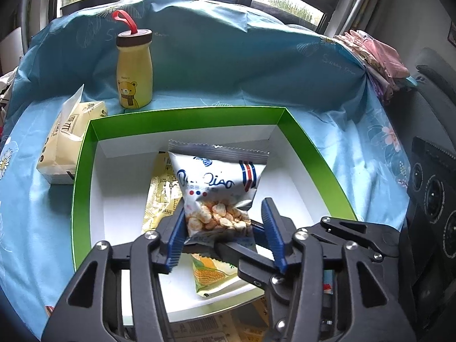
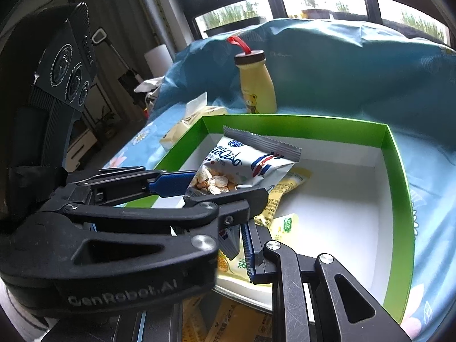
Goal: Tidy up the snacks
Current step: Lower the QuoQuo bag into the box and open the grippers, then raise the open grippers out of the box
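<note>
While upright, white snack packet (image 1: 212, 188) between left fingers (image 1: 178, 232).

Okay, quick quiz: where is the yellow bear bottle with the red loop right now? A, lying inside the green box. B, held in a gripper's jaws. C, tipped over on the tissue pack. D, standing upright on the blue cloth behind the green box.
D: the yellow bear bottle stands upright on the blue cloth, beyond the far wall of the green box.
</note>
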The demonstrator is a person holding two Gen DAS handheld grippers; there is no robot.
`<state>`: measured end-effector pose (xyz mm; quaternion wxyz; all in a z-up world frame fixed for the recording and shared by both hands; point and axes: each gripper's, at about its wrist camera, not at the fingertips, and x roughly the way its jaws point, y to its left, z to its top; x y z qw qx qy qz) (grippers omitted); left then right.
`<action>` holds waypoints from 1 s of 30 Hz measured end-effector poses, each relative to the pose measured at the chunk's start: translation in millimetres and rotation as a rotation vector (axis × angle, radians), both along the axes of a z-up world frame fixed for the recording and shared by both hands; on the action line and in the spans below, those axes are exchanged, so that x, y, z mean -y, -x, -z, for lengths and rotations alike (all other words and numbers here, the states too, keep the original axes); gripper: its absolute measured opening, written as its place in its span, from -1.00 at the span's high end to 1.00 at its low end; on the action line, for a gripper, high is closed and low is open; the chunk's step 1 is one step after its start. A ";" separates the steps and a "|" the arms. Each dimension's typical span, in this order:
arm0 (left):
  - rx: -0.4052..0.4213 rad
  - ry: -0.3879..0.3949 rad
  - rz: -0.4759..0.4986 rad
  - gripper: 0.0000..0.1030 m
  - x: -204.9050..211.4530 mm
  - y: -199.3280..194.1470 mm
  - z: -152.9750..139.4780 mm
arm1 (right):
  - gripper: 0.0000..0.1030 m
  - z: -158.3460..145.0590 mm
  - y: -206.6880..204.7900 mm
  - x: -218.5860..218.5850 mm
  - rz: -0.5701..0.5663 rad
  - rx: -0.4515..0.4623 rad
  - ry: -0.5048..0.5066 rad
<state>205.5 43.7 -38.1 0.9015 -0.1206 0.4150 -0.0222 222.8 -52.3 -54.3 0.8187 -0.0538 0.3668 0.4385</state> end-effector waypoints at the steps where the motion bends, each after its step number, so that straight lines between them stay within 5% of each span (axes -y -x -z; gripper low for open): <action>1: -0.001 -0.001 0.000 -0.06 0.2 -0.1 0.4 | 0.59 0.0 0.7 -0.5 0.000 0.000 0.001; 10: 0.010 -0.020 -0.035 -0.60 -6.4 4.5 -3.5 | 0.55 -2.5 1.9 3.3 0.051 0.029 0.030; 23: 0.055 -0.068 -0.077 -0.74 -6.5 30.7 -22.8 | -0.17 -21.7 20.8 35.0 0.147 0.076 0.014; 25: 0.062 -0.072 -0.081 -0.95 -5.6 35.4 -25.4 | -0.21 -25.4 26.8 39.5 0.157 0.085 0.009; 30: 0.090 -0.081 -0.086 -0.98 -1.5 50.6 -34.8 | -0.22 -33.4 42.8 47.0 0.164 0.101 0.014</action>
